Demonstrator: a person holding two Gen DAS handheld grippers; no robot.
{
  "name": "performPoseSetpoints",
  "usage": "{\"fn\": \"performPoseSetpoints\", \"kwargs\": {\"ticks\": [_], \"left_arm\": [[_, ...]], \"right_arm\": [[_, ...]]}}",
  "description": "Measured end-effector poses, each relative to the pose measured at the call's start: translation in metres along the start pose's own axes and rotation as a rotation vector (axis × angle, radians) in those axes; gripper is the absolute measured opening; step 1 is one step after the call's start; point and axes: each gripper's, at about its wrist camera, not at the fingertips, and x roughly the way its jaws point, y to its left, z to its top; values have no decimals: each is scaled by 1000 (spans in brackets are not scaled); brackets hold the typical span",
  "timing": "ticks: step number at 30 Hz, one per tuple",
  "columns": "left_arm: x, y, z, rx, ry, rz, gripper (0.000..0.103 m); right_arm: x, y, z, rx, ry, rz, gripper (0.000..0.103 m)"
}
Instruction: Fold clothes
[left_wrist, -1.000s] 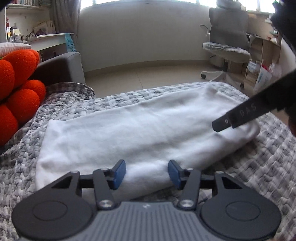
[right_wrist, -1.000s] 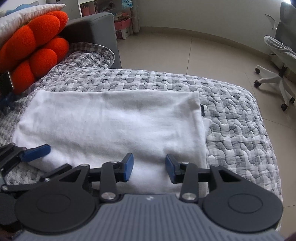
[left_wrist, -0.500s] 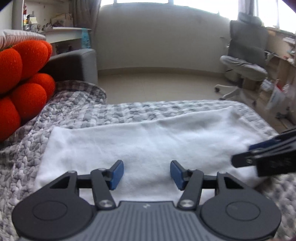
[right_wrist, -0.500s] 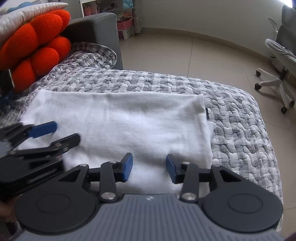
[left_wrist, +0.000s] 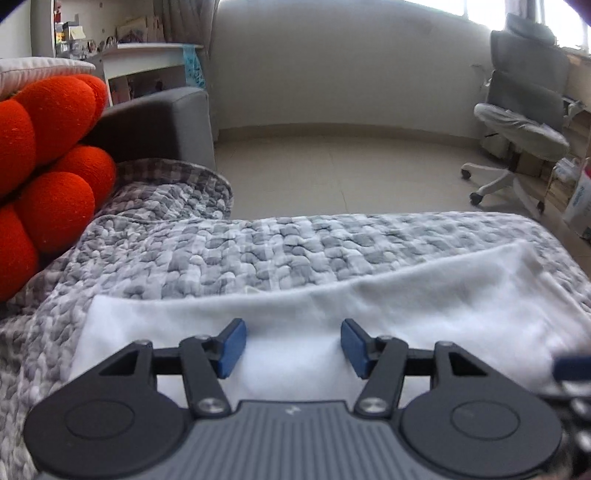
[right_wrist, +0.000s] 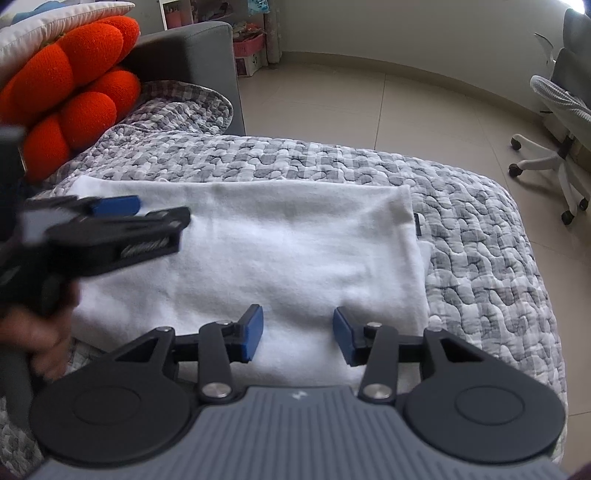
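Observation:
A white folded garment (right_wrist: 295, 251) lies flat on the grey patterned quilt (right_wrist: 480, 240). In the right wrist view my right gripper (right_wrist: 297, 328) hovers open over the garment's near edge, toward its right end. Nothing sits between its blue pads. My left gripper (right_wrist: 155, 212) comes in blurred from the left above the garment's left part, held by a hand (right_wrist: 37, 332). In the left wrist view the left gripper (left_wrist: 291, 343) stands open over the white garment (left_wrist: 406, 314), its pads clear of the cloth. A blue fingertip of the right gripper (left_wrist: 572, 363) shows at the right edge.
An orange bobbled cushion (left_wrist: 48, 155) rests at the left against a grey sofa arm (left_wrist: 166, 122). The quilt (left_wrist: 258, 251) ends at a far edge with tiled floor beyond. An office chair (left_wrist: 524, 122) stands on the floor at the right.
My left gripper has swung from the garment's left edge in over the cloth toward the right gripper, and its jaws stand a little wider. The right gripper has stayed in place.

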Motion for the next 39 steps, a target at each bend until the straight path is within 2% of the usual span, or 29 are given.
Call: {"fn": "performPoseSetpoints", "kwargs": {"ticks": [5, 9, 14, 17, 22, 29, 33, 36, 39], "left_arm": [[14, -7, 15, -1, 27, 37, 62], [17, -5, 21, -26, 35, 38, 62], [-15, 4, 13, -42, -12, 18, 61], [-32, 4, 0, -9, -26, 50, 61], [-51, -9, -33, 79, 5, 64, 61], [-86, -36, -74, 218, -50, 151, 61], [-99, -44, -85, 233, -68, 178, 61], [-102, -42, -93, 220, -58, 161, 62], [-102, -38, -96, 195, -56, 150, 63]], "right_arm": [[-2, -6, 1, 12, -4, -6, 47], [-3, -6, 1, 22, -8, -3, 49], [-7, -8, 1, 22, -15, 4, 50], [-10, -13, 2, 50, -23, 1, 50], [-16, -16, 2, 81, -36, 4, 50], [-16, -18, 4, 96, -42, 6, 52], [-18, -21, 2, 96, -41, 6, 53], [-22, -25, -1, 91, -45, 3, 60], [-21, -38, -2, 130, -48, -8, 60]]}}
